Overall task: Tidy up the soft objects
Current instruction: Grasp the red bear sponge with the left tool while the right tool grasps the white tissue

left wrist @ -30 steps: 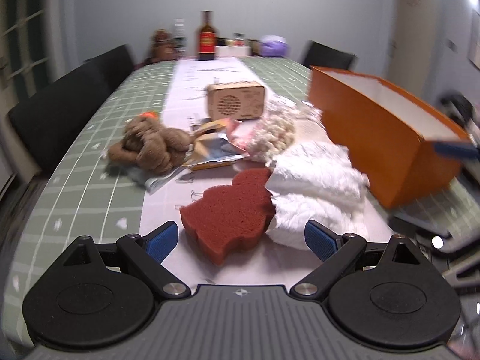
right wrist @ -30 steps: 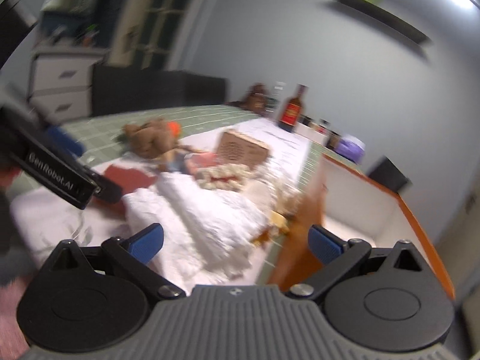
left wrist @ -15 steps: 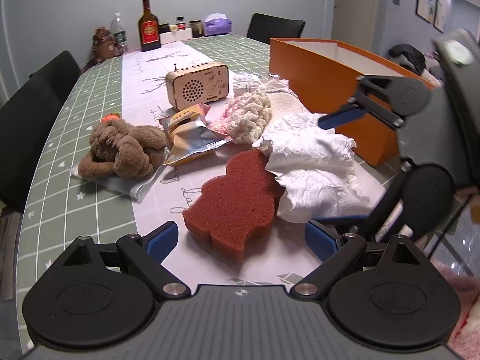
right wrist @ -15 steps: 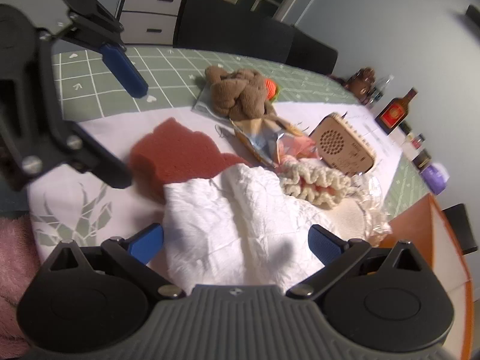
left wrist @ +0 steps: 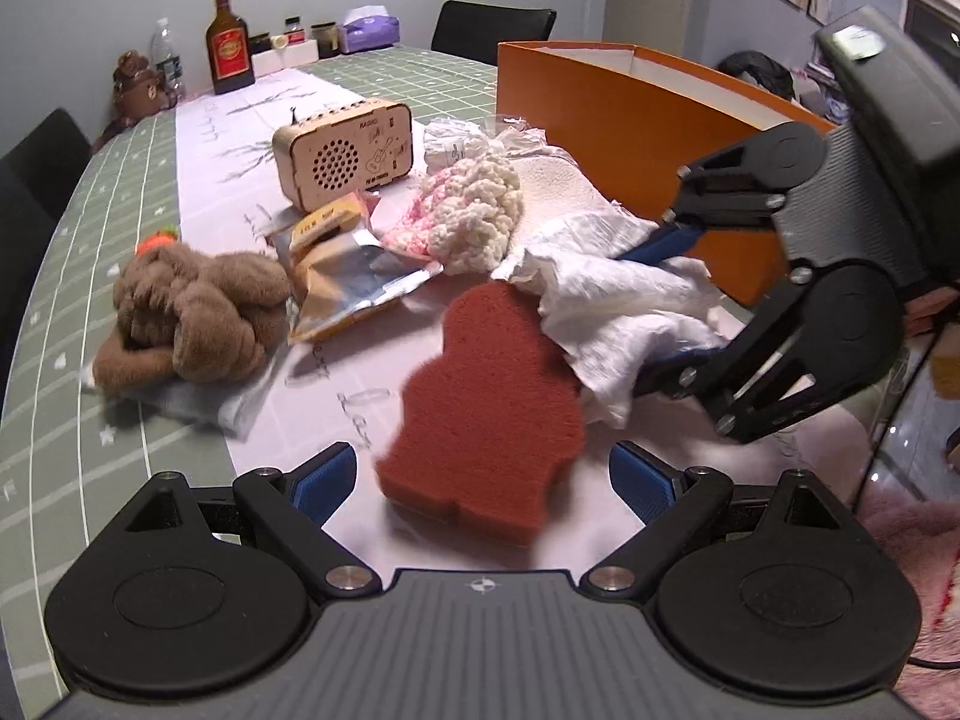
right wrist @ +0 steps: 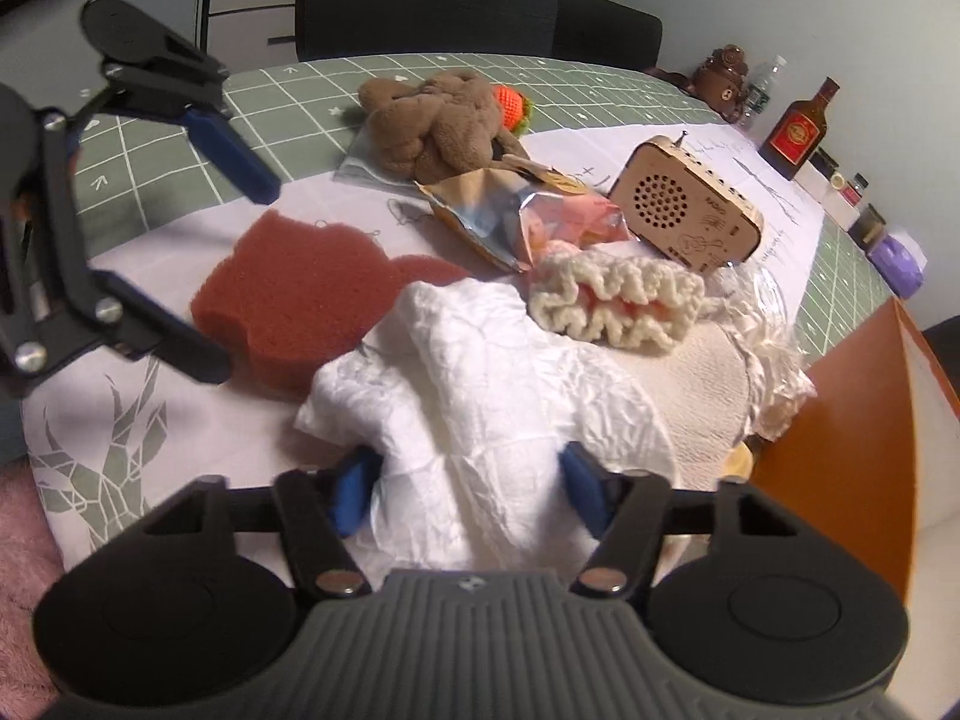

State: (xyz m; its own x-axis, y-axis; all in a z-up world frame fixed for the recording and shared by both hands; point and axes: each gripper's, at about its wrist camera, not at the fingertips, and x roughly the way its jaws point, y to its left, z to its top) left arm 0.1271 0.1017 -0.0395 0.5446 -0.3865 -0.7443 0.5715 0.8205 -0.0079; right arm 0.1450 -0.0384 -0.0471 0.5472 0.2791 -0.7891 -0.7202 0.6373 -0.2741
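Right tongs (right wrist: 468,495) down over the white cloth (right wrist: 480,396), right at the near edge of the worktop (right wrist: 120,414). Cloth bunched up between the two blue pads (right wrist: 351,495), one pad on each side of the heap. Jaws closing in on it now, about half way shut. Pads look pressed into the folds in both views, so likely a grip on the cloth already, though still squeezing. Cloth crumpled, no clear long side; more of it spread away from the tongs toward the woolly knit (right wrist: 618,300).

Orange box (right wrist: 864,450) just to the right of the cloth, very near. Probably the place for soft things. Short trip from cloth to box for the right tongs, up and over the wall.

Left tongs (left wrist: 480,480) wide open, nothing held. Red sponge (left wrist: 492,408) lies straight ahead of them, its near end between the two pads but not touched. Sponge's long side runs away from the tongs, toward the cloth. Far end of the sponge tucked under the cloth's edge. Left tongs much nearer the sponge than the right.

Brown plush (left wrist: 192,318) further off to the left, well apart from both tongs. Radio (left wrist: 342,156) and foil bag (left wrist: 354,282) behind, not soft, best left alone.
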